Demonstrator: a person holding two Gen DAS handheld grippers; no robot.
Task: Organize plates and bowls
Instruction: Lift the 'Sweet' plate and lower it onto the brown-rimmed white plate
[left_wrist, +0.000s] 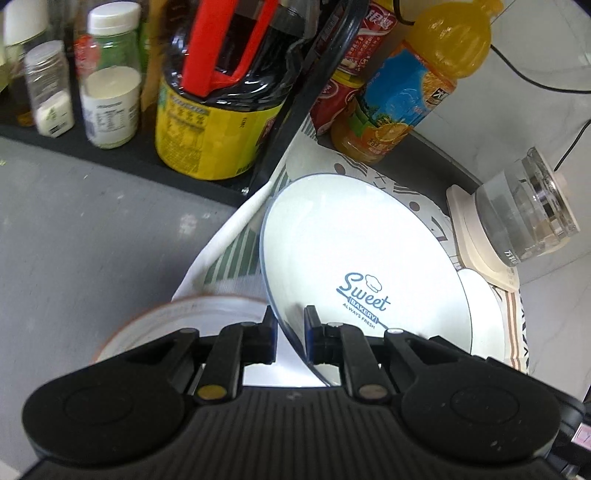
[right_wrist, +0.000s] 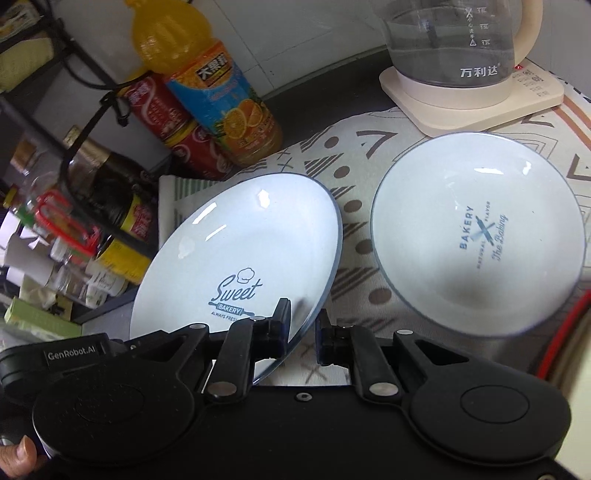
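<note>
A white plate printed "Sweet Bakery" (left_wrist: 354, 254) (right_wrist: 243, 251) is held tilted above the patterned cloth. My left gripper (left_wrist: 290, 334) and my right gripper (right_wrist: 301, 334) each have their fingers on either side of its near rim, one at each side of the plate, both shut on it. A second white plate printed "Bakery" (right_wrist: 476, 232) lies flat on the cloth to the right; its edge shows in the left wrist view (left_wrist: 484, 314). A bowl with a brown rim (left_wrist: 177, 325) sits below left of my left gripper, blurred.
A black rack (left_wrist: 236, 184) with a soy sauce jug (left_wrist: 218, 110) and spice jars (left_wrist: 110, 81) stands at the left. An orange juice bottle (right_wrist: 218, 96) and red cans (right_wrist: 162, 110) stand behind. A glass kettle (right_wrist: 450, 40) on a cream base (right_wrist: 476, 107) is at the back right.
</note>
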